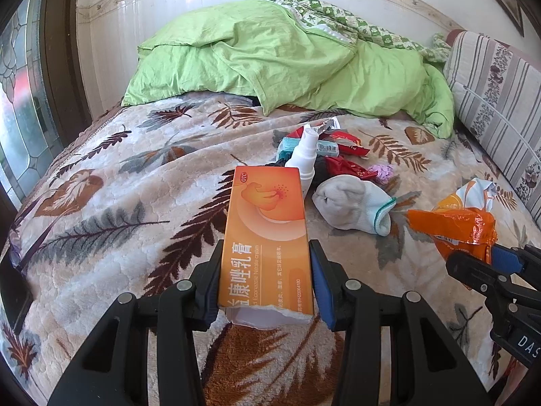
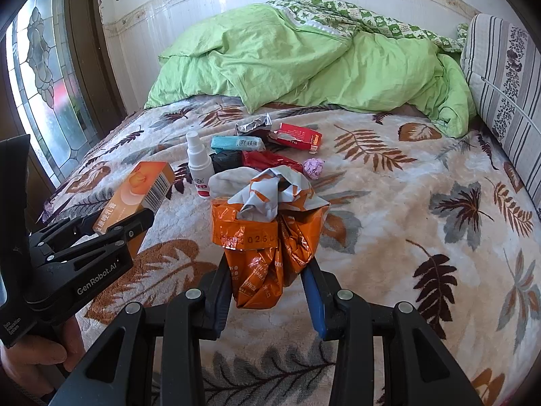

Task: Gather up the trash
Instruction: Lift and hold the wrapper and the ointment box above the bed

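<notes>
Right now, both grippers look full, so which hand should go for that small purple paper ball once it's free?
Probably right. The purple paper ball lies just beyond the orange bag in the right gripper; the left gripper, clamping the orange box, sits farther over.

Green duvet, striped cushion

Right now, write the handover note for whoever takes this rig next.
Left hand-held gripper: shut on the orange cream box, held above the bed.
Right hand-held gripper: shut on the crumpled orange wrapper.
Still on the blanket: spray bottle, blue pack, red carton, red wrapper, purple paper ball, white sock.
No bin in view; nothing deposited yet.
</notes>
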{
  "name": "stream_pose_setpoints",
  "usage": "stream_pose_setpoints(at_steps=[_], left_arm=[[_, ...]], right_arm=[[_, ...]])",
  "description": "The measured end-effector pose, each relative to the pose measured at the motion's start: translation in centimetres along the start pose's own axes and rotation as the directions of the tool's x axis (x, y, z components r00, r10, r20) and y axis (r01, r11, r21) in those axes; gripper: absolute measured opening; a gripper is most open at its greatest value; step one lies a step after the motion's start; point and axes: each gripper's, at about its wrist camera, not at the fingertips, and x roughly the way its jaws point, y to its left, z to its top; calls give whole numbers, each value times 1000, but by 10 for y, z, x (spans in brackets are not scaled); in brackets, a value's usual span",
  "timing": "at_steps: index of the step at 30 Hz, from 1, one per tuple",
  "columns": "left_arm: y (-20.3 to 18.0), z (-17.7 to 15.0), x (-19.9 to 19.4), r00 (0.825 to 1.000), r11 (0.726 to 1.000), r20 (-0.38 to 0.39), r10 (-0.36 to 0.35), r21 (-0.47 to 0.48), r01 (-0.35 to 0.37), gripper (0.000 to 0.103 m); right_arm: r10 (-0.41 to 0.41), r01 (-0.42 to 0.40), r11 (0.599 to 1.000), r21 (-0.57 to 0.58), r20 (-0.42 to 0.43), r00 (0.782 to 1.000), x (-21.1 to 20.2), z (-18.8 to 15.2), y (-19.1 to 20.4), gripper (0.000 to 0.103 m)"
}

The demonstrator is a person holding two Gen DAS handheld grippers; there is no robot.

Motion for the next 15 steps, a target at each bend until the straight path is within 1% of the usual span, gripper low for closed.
stream_pose_setpoints(at_steps=[15], left_arm=[[-1,-1,0,1000,1000,1,-5,2,5,45]], right_arm=[[1,-1,1000,0,-3,1000,1,0,-1,41]])
